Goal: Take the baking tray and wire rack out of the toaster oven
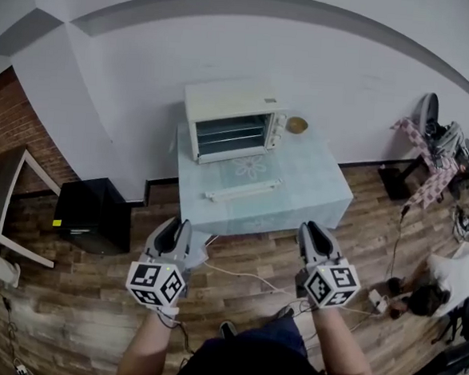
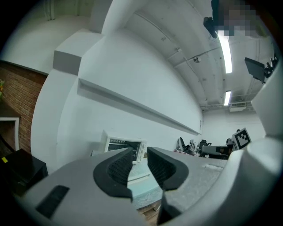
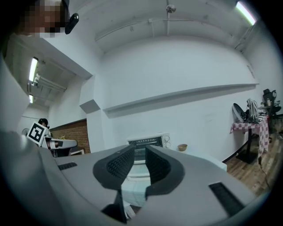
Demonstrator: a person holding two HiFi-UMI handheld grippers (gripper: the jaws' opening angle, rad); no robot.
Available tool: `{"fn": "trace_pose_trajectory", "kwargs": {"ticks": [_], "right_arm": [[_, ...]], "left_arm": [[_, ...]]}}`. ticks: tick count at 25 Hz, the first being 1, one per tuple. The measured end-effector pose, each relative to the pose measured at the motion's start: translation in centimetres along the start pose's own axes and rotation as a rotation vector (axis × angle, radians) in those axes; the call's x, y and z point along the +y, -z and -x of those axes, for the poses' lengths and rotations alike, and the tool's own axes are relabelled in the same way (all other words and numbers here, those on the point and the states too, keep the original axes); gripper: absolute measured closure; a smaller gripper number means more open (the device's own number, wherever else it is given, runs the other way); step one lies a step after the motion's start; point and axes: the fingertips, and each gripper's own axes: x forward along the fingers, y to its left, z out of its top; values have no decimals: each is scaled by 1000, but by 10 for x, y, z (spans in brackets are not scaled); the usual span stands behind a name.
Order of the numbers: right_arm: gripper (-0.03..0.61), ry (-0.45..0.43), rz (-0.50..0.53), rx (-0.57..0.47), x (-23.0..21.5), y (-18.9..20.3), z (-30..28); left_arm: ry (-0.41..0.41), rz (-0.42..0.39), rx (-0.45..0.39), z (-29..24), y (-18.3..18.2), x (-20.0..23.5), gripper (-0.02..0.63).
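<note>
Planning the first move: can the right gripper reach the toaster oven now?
Probably not yet: the right gripper hangs short of the table, and the toaster oven sits at its far side. Nothing blocks the way.

Inside the toaster oven [image 1: 233,122] we cannot tell the wire rack from the baking tray: the head view shows it too small. The left gripper [image 2: 139,154] and right gripper [image 3: 139,152] each hide the oven's lower front behind their jaws. We cannot identify the small round thing [image 1: 296,124] beside it.

Cream toaster oven [image 1: 231,118] — pale-blue floral tablecloth [image 1: 314,188], wood-plank floor [image 1: 75,292], blk cabinet [image 1: 92,213].
</note>
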Motion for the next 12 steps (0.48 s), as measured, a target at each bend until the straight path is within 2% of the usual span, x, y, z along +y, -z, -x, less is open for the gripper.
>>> {"fn": "trace_pose_trajectory", "kwargs": {"ticks": [2, 3, 9, 12], "right_arm": [[436, 3, -20, 22, 1, 8, -1], [414, 4, -31, 36, 1, 14, -1], [403, -24, -67, 59, -8, 27, -20], [405, -47, -101, 62, -14, 33, -40]], "left_arm": [[-16, 4, 3, 2, 3, 5, 426], [-25, 11, 9, 3, 7, 8, 404], [-58, 125, 27, -8, 33, 23, 394], [-67, 138, 35, -16, 39, 25, 394]]}}
